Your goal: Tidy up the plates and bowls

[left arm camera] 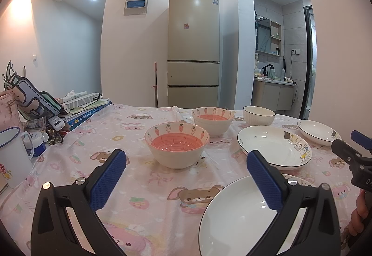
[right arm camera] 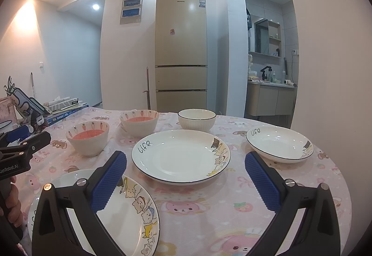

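Left gripper (left arm camera: 186,177) and right gripper (right arm camera: 185,178): jaws wide, empty. Three white black-rimmed ceramic plates (right arm camera: 181,155) and three ceramic bowls (left arm camera: 177,147) spread separately on pink cartoon-print tablecloth (right arm camera: 200,214). Risk: glazed rim slipping from pads; cloth bunching under dragged dishes.

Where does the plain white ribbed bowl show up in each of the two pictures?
Left wrist view: the white bowl sits far back, right of centre, right of the two carrot bowls.
Right wrist view: the white bowl sits far back, near centre, behind the middle plate.
Shared landmark: the fridge stands behind it in both.
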The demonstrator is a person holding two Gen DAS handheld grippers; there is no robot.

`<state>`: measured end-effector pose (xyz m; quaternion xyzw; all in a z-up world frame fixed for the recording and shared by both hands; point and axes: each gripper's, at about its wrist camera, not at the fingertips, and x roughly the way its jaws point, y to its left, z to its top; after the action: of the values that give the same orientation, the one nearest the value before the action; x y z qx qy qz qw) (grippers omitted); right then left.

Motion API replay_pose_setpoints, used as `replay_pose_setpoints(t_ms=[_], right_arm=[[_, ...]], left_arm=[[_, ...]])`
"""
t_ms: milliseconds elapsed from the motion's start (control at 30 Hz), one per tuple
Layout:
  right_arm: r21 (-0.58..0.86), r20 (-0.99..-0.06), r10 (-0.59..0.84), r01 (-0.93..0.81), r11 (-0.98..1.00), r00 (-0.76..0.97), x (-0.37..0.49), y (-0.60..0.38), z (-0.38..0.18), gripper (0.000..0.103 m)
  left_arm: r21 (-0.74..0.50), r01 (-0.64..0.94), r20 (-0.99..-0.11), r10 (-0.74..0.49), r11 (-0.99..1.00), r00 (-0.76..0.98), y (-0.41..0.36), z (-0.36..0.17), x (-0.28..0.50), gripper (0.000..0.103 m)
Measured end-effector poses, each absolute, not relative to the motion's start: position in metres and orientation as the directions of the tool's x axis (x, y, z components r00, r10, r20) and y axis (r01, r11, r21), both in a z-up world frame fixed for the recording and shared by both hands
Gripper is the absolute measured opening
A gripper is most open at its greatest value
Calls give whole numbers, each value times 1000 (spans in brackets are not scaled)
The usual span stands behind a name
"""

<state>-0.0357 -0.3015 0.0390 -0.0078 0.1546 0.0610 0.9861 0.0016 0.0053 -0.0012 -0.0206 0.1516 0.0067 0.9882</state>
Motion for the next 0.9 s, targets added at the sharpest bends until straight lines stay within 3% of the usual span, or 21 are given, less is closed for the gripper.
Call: replay_pose_setpoints(t_ms=[733,900], right_arm=[[2,-310,118,-124,992,943,-35,-301,39,103],[5,-311,123,-128,992,942,-35,-301,39,103]], left_arm=[[-37,-19,-301,7,999,954,5,-1,2,103],[16,32,-288,-27,999,957,-5,1,-2,103]])
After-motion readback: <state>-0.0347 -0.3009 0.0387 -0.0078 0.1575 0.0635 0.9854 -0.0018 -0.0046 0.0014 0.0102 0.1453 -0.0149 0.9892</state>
